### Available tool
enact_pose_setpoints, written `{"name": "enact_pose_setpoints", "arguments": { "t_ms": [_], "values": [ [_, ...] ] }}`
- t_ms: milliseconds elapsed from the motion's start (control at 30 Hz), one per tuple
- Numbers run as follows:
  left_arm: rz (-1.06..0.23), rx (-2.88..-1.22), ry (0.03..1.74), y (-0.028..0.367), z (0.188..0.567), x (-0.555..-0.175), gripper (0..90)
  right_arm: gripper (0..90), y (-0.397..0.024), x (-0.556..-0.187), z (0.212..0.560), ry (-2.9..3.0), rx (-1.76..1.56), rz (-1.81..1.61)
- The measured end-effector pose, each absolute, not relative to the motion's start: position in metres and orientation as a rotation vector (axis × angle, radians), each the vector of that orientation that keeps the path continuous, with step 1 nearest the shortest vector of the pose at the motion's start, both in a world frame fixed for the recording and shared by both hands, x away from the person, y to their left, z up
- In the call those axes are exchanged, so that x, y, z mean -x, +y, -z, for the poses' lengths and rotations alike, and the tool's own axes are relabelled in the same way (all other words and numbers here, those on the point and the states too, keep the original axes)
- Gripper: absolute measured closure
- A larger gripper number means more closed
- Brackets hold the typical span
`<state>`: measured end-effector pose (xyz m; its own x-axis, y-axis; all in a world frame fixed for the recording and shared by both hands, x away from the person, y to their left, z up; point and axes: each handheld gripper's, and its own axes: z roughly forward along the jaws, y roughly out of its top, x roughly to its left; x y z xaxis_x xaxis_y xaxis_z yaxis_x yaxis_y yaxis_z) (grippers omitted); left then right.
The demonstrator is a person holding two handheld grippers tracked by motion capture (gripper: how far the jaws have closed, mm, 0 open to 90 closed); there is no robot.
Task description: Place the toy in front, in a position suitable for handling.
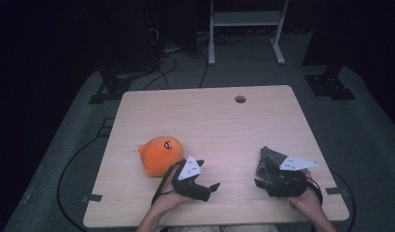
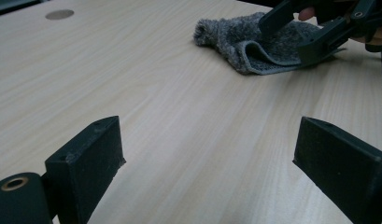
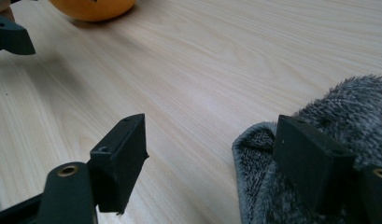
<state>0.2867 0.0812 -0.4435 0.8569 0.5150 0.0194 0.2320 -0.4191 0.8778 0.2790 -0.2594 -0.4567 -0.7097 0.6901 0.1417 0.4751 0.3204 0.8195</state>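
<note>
An orange plush toy (image 1: 160,153) with a black face mark lies on the wooden table (image 1: 209,121), left of centre. A crumpled grey fuzzy cloth (image 1: 271,159) lies at the right. My left gripper (image 1: 210,190) is just right of the plush, pointing toward the cloth; its jaws stand open over bare wood (image 2: 209,144). My right gripper (image 1: 260,178) sits at the cloth's near edge, open (image 3: 212,140). One of its jaws is over the grey cloth (image 3: 319,121), the other over bare table. The plush (image 3: 93,7) shows far off in the right gripper view.
A round cable hole (image 1: 240,99) is set near the table's far edge. Beyond the table, a white metal stand (image 1: 246,19) and dark equipment with cables stand on the grey floor. Bare wood stretches between the plush and the cloth.
</note>
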Motion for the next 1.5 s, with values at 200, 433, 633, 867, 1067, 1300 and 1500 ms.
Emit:
{"name": "enact_pose_setpoints", "arguments": {
  "t_ms": [200,433,633,867,1067,1300,1500],
  "values": [
    [-0.378,-2.011,0.512,0.086,0.434,-0.283,7.4,24.6,-0.257,-0.279,0.455,2.351,-1.052,-1.349],
    [-0.420,-1.985,0.473,0.094,0.420,-0.282,6.7,24.6,-0.253,-0.277,0.455,2.344,-1.039,-1.338],
    [-0.450,-1.956,0.478,0.106,0.412,-0.282,6.7,24.6,-0.252,-0.279,0.455,2.334,-1.053,-1.338],
    [-0.490,-1.908,0.498,0.125,0.398,-0.286,6.7,24.6,-0.252,-0.279,0.456,2.346,-1.051,-1.338],
    [-0.515,-1.874,0.525,0.139,0.392,-0.290,6.6,24.6,-0.255,-0.279,0.456,2.337,-1.054,-1.346],
    [-0.554,-1.850,0.542,0.153,0.385,-0.290,6.6,24.6,-0.255,-0.279,0.456,2.333,-1.063,-1.350],
    [-0.578,-1.829,0.568,0.168,0.380,-0.293,6.7,24.6,-0.255,-0.278,0.455,2.332,-1.056,-1.364]
  ]
}}
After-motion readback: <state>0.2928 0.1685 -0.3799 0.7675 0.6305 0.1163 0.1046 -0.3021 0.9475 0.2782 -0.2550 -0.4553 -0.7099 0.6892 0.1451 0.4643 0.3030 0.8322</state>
